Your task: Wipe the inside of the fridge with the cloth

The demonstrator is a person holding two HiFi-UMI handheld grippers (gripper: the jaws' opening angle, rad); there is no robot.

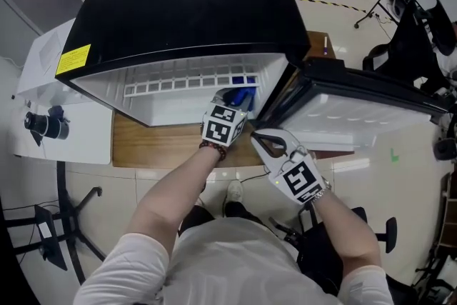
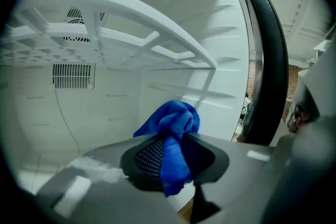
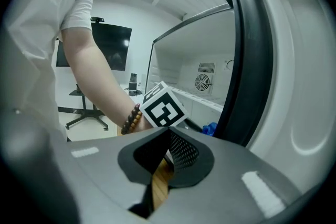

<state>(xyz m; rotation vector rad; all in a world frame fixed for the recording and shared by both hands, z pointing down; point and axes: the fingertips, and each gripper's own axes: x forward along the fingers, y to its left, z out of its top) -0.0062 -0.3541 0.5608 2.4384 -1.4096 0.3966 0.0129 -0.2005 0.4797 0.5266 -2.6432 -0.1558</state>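
Wiping step in hand, judged as only at its beginning. Pinched in the left gripper (image 1: 239, 103): the blue cloth (image 2: 176, 126), jaws partly closed on its bunched middle, with a loose tuft above the pads and a short tail below. Placed inside the open fridge (image 1: 186, 3), low in the right corner of the cavity, at about 12 o'clock from the person's chest in the head view. Cloth close to the white right wall; contact with wall or floor not clear from any view. Well under the white shelf (image 2: 121, 13), at 11 o'clock from the cloth in the left gripper view.

Right gripper (image 1: 258, 138) pressed together on nothing, only the wooden board (image 1: 157, 143) visible beyond the pads. Held outside the fridge, at 4 o'clock from the left gripper, near the inner side of the open door (image 1: 357, 107).

Next move, as a judgement: bring the cloth flat against a surface, probably the right wall at 3 o'clock or the floor at 6 o'clock, then sweep with steady pressure. Needed for this: a firm pinch, because of the small bite on the cloth and a possible slip under friction. Also needed: care with the shelf overhead and with the black edge (image 2: 270, 71) of the door at 2 o'clock. No wiped area recognisable, so most of the task probably not yet done.
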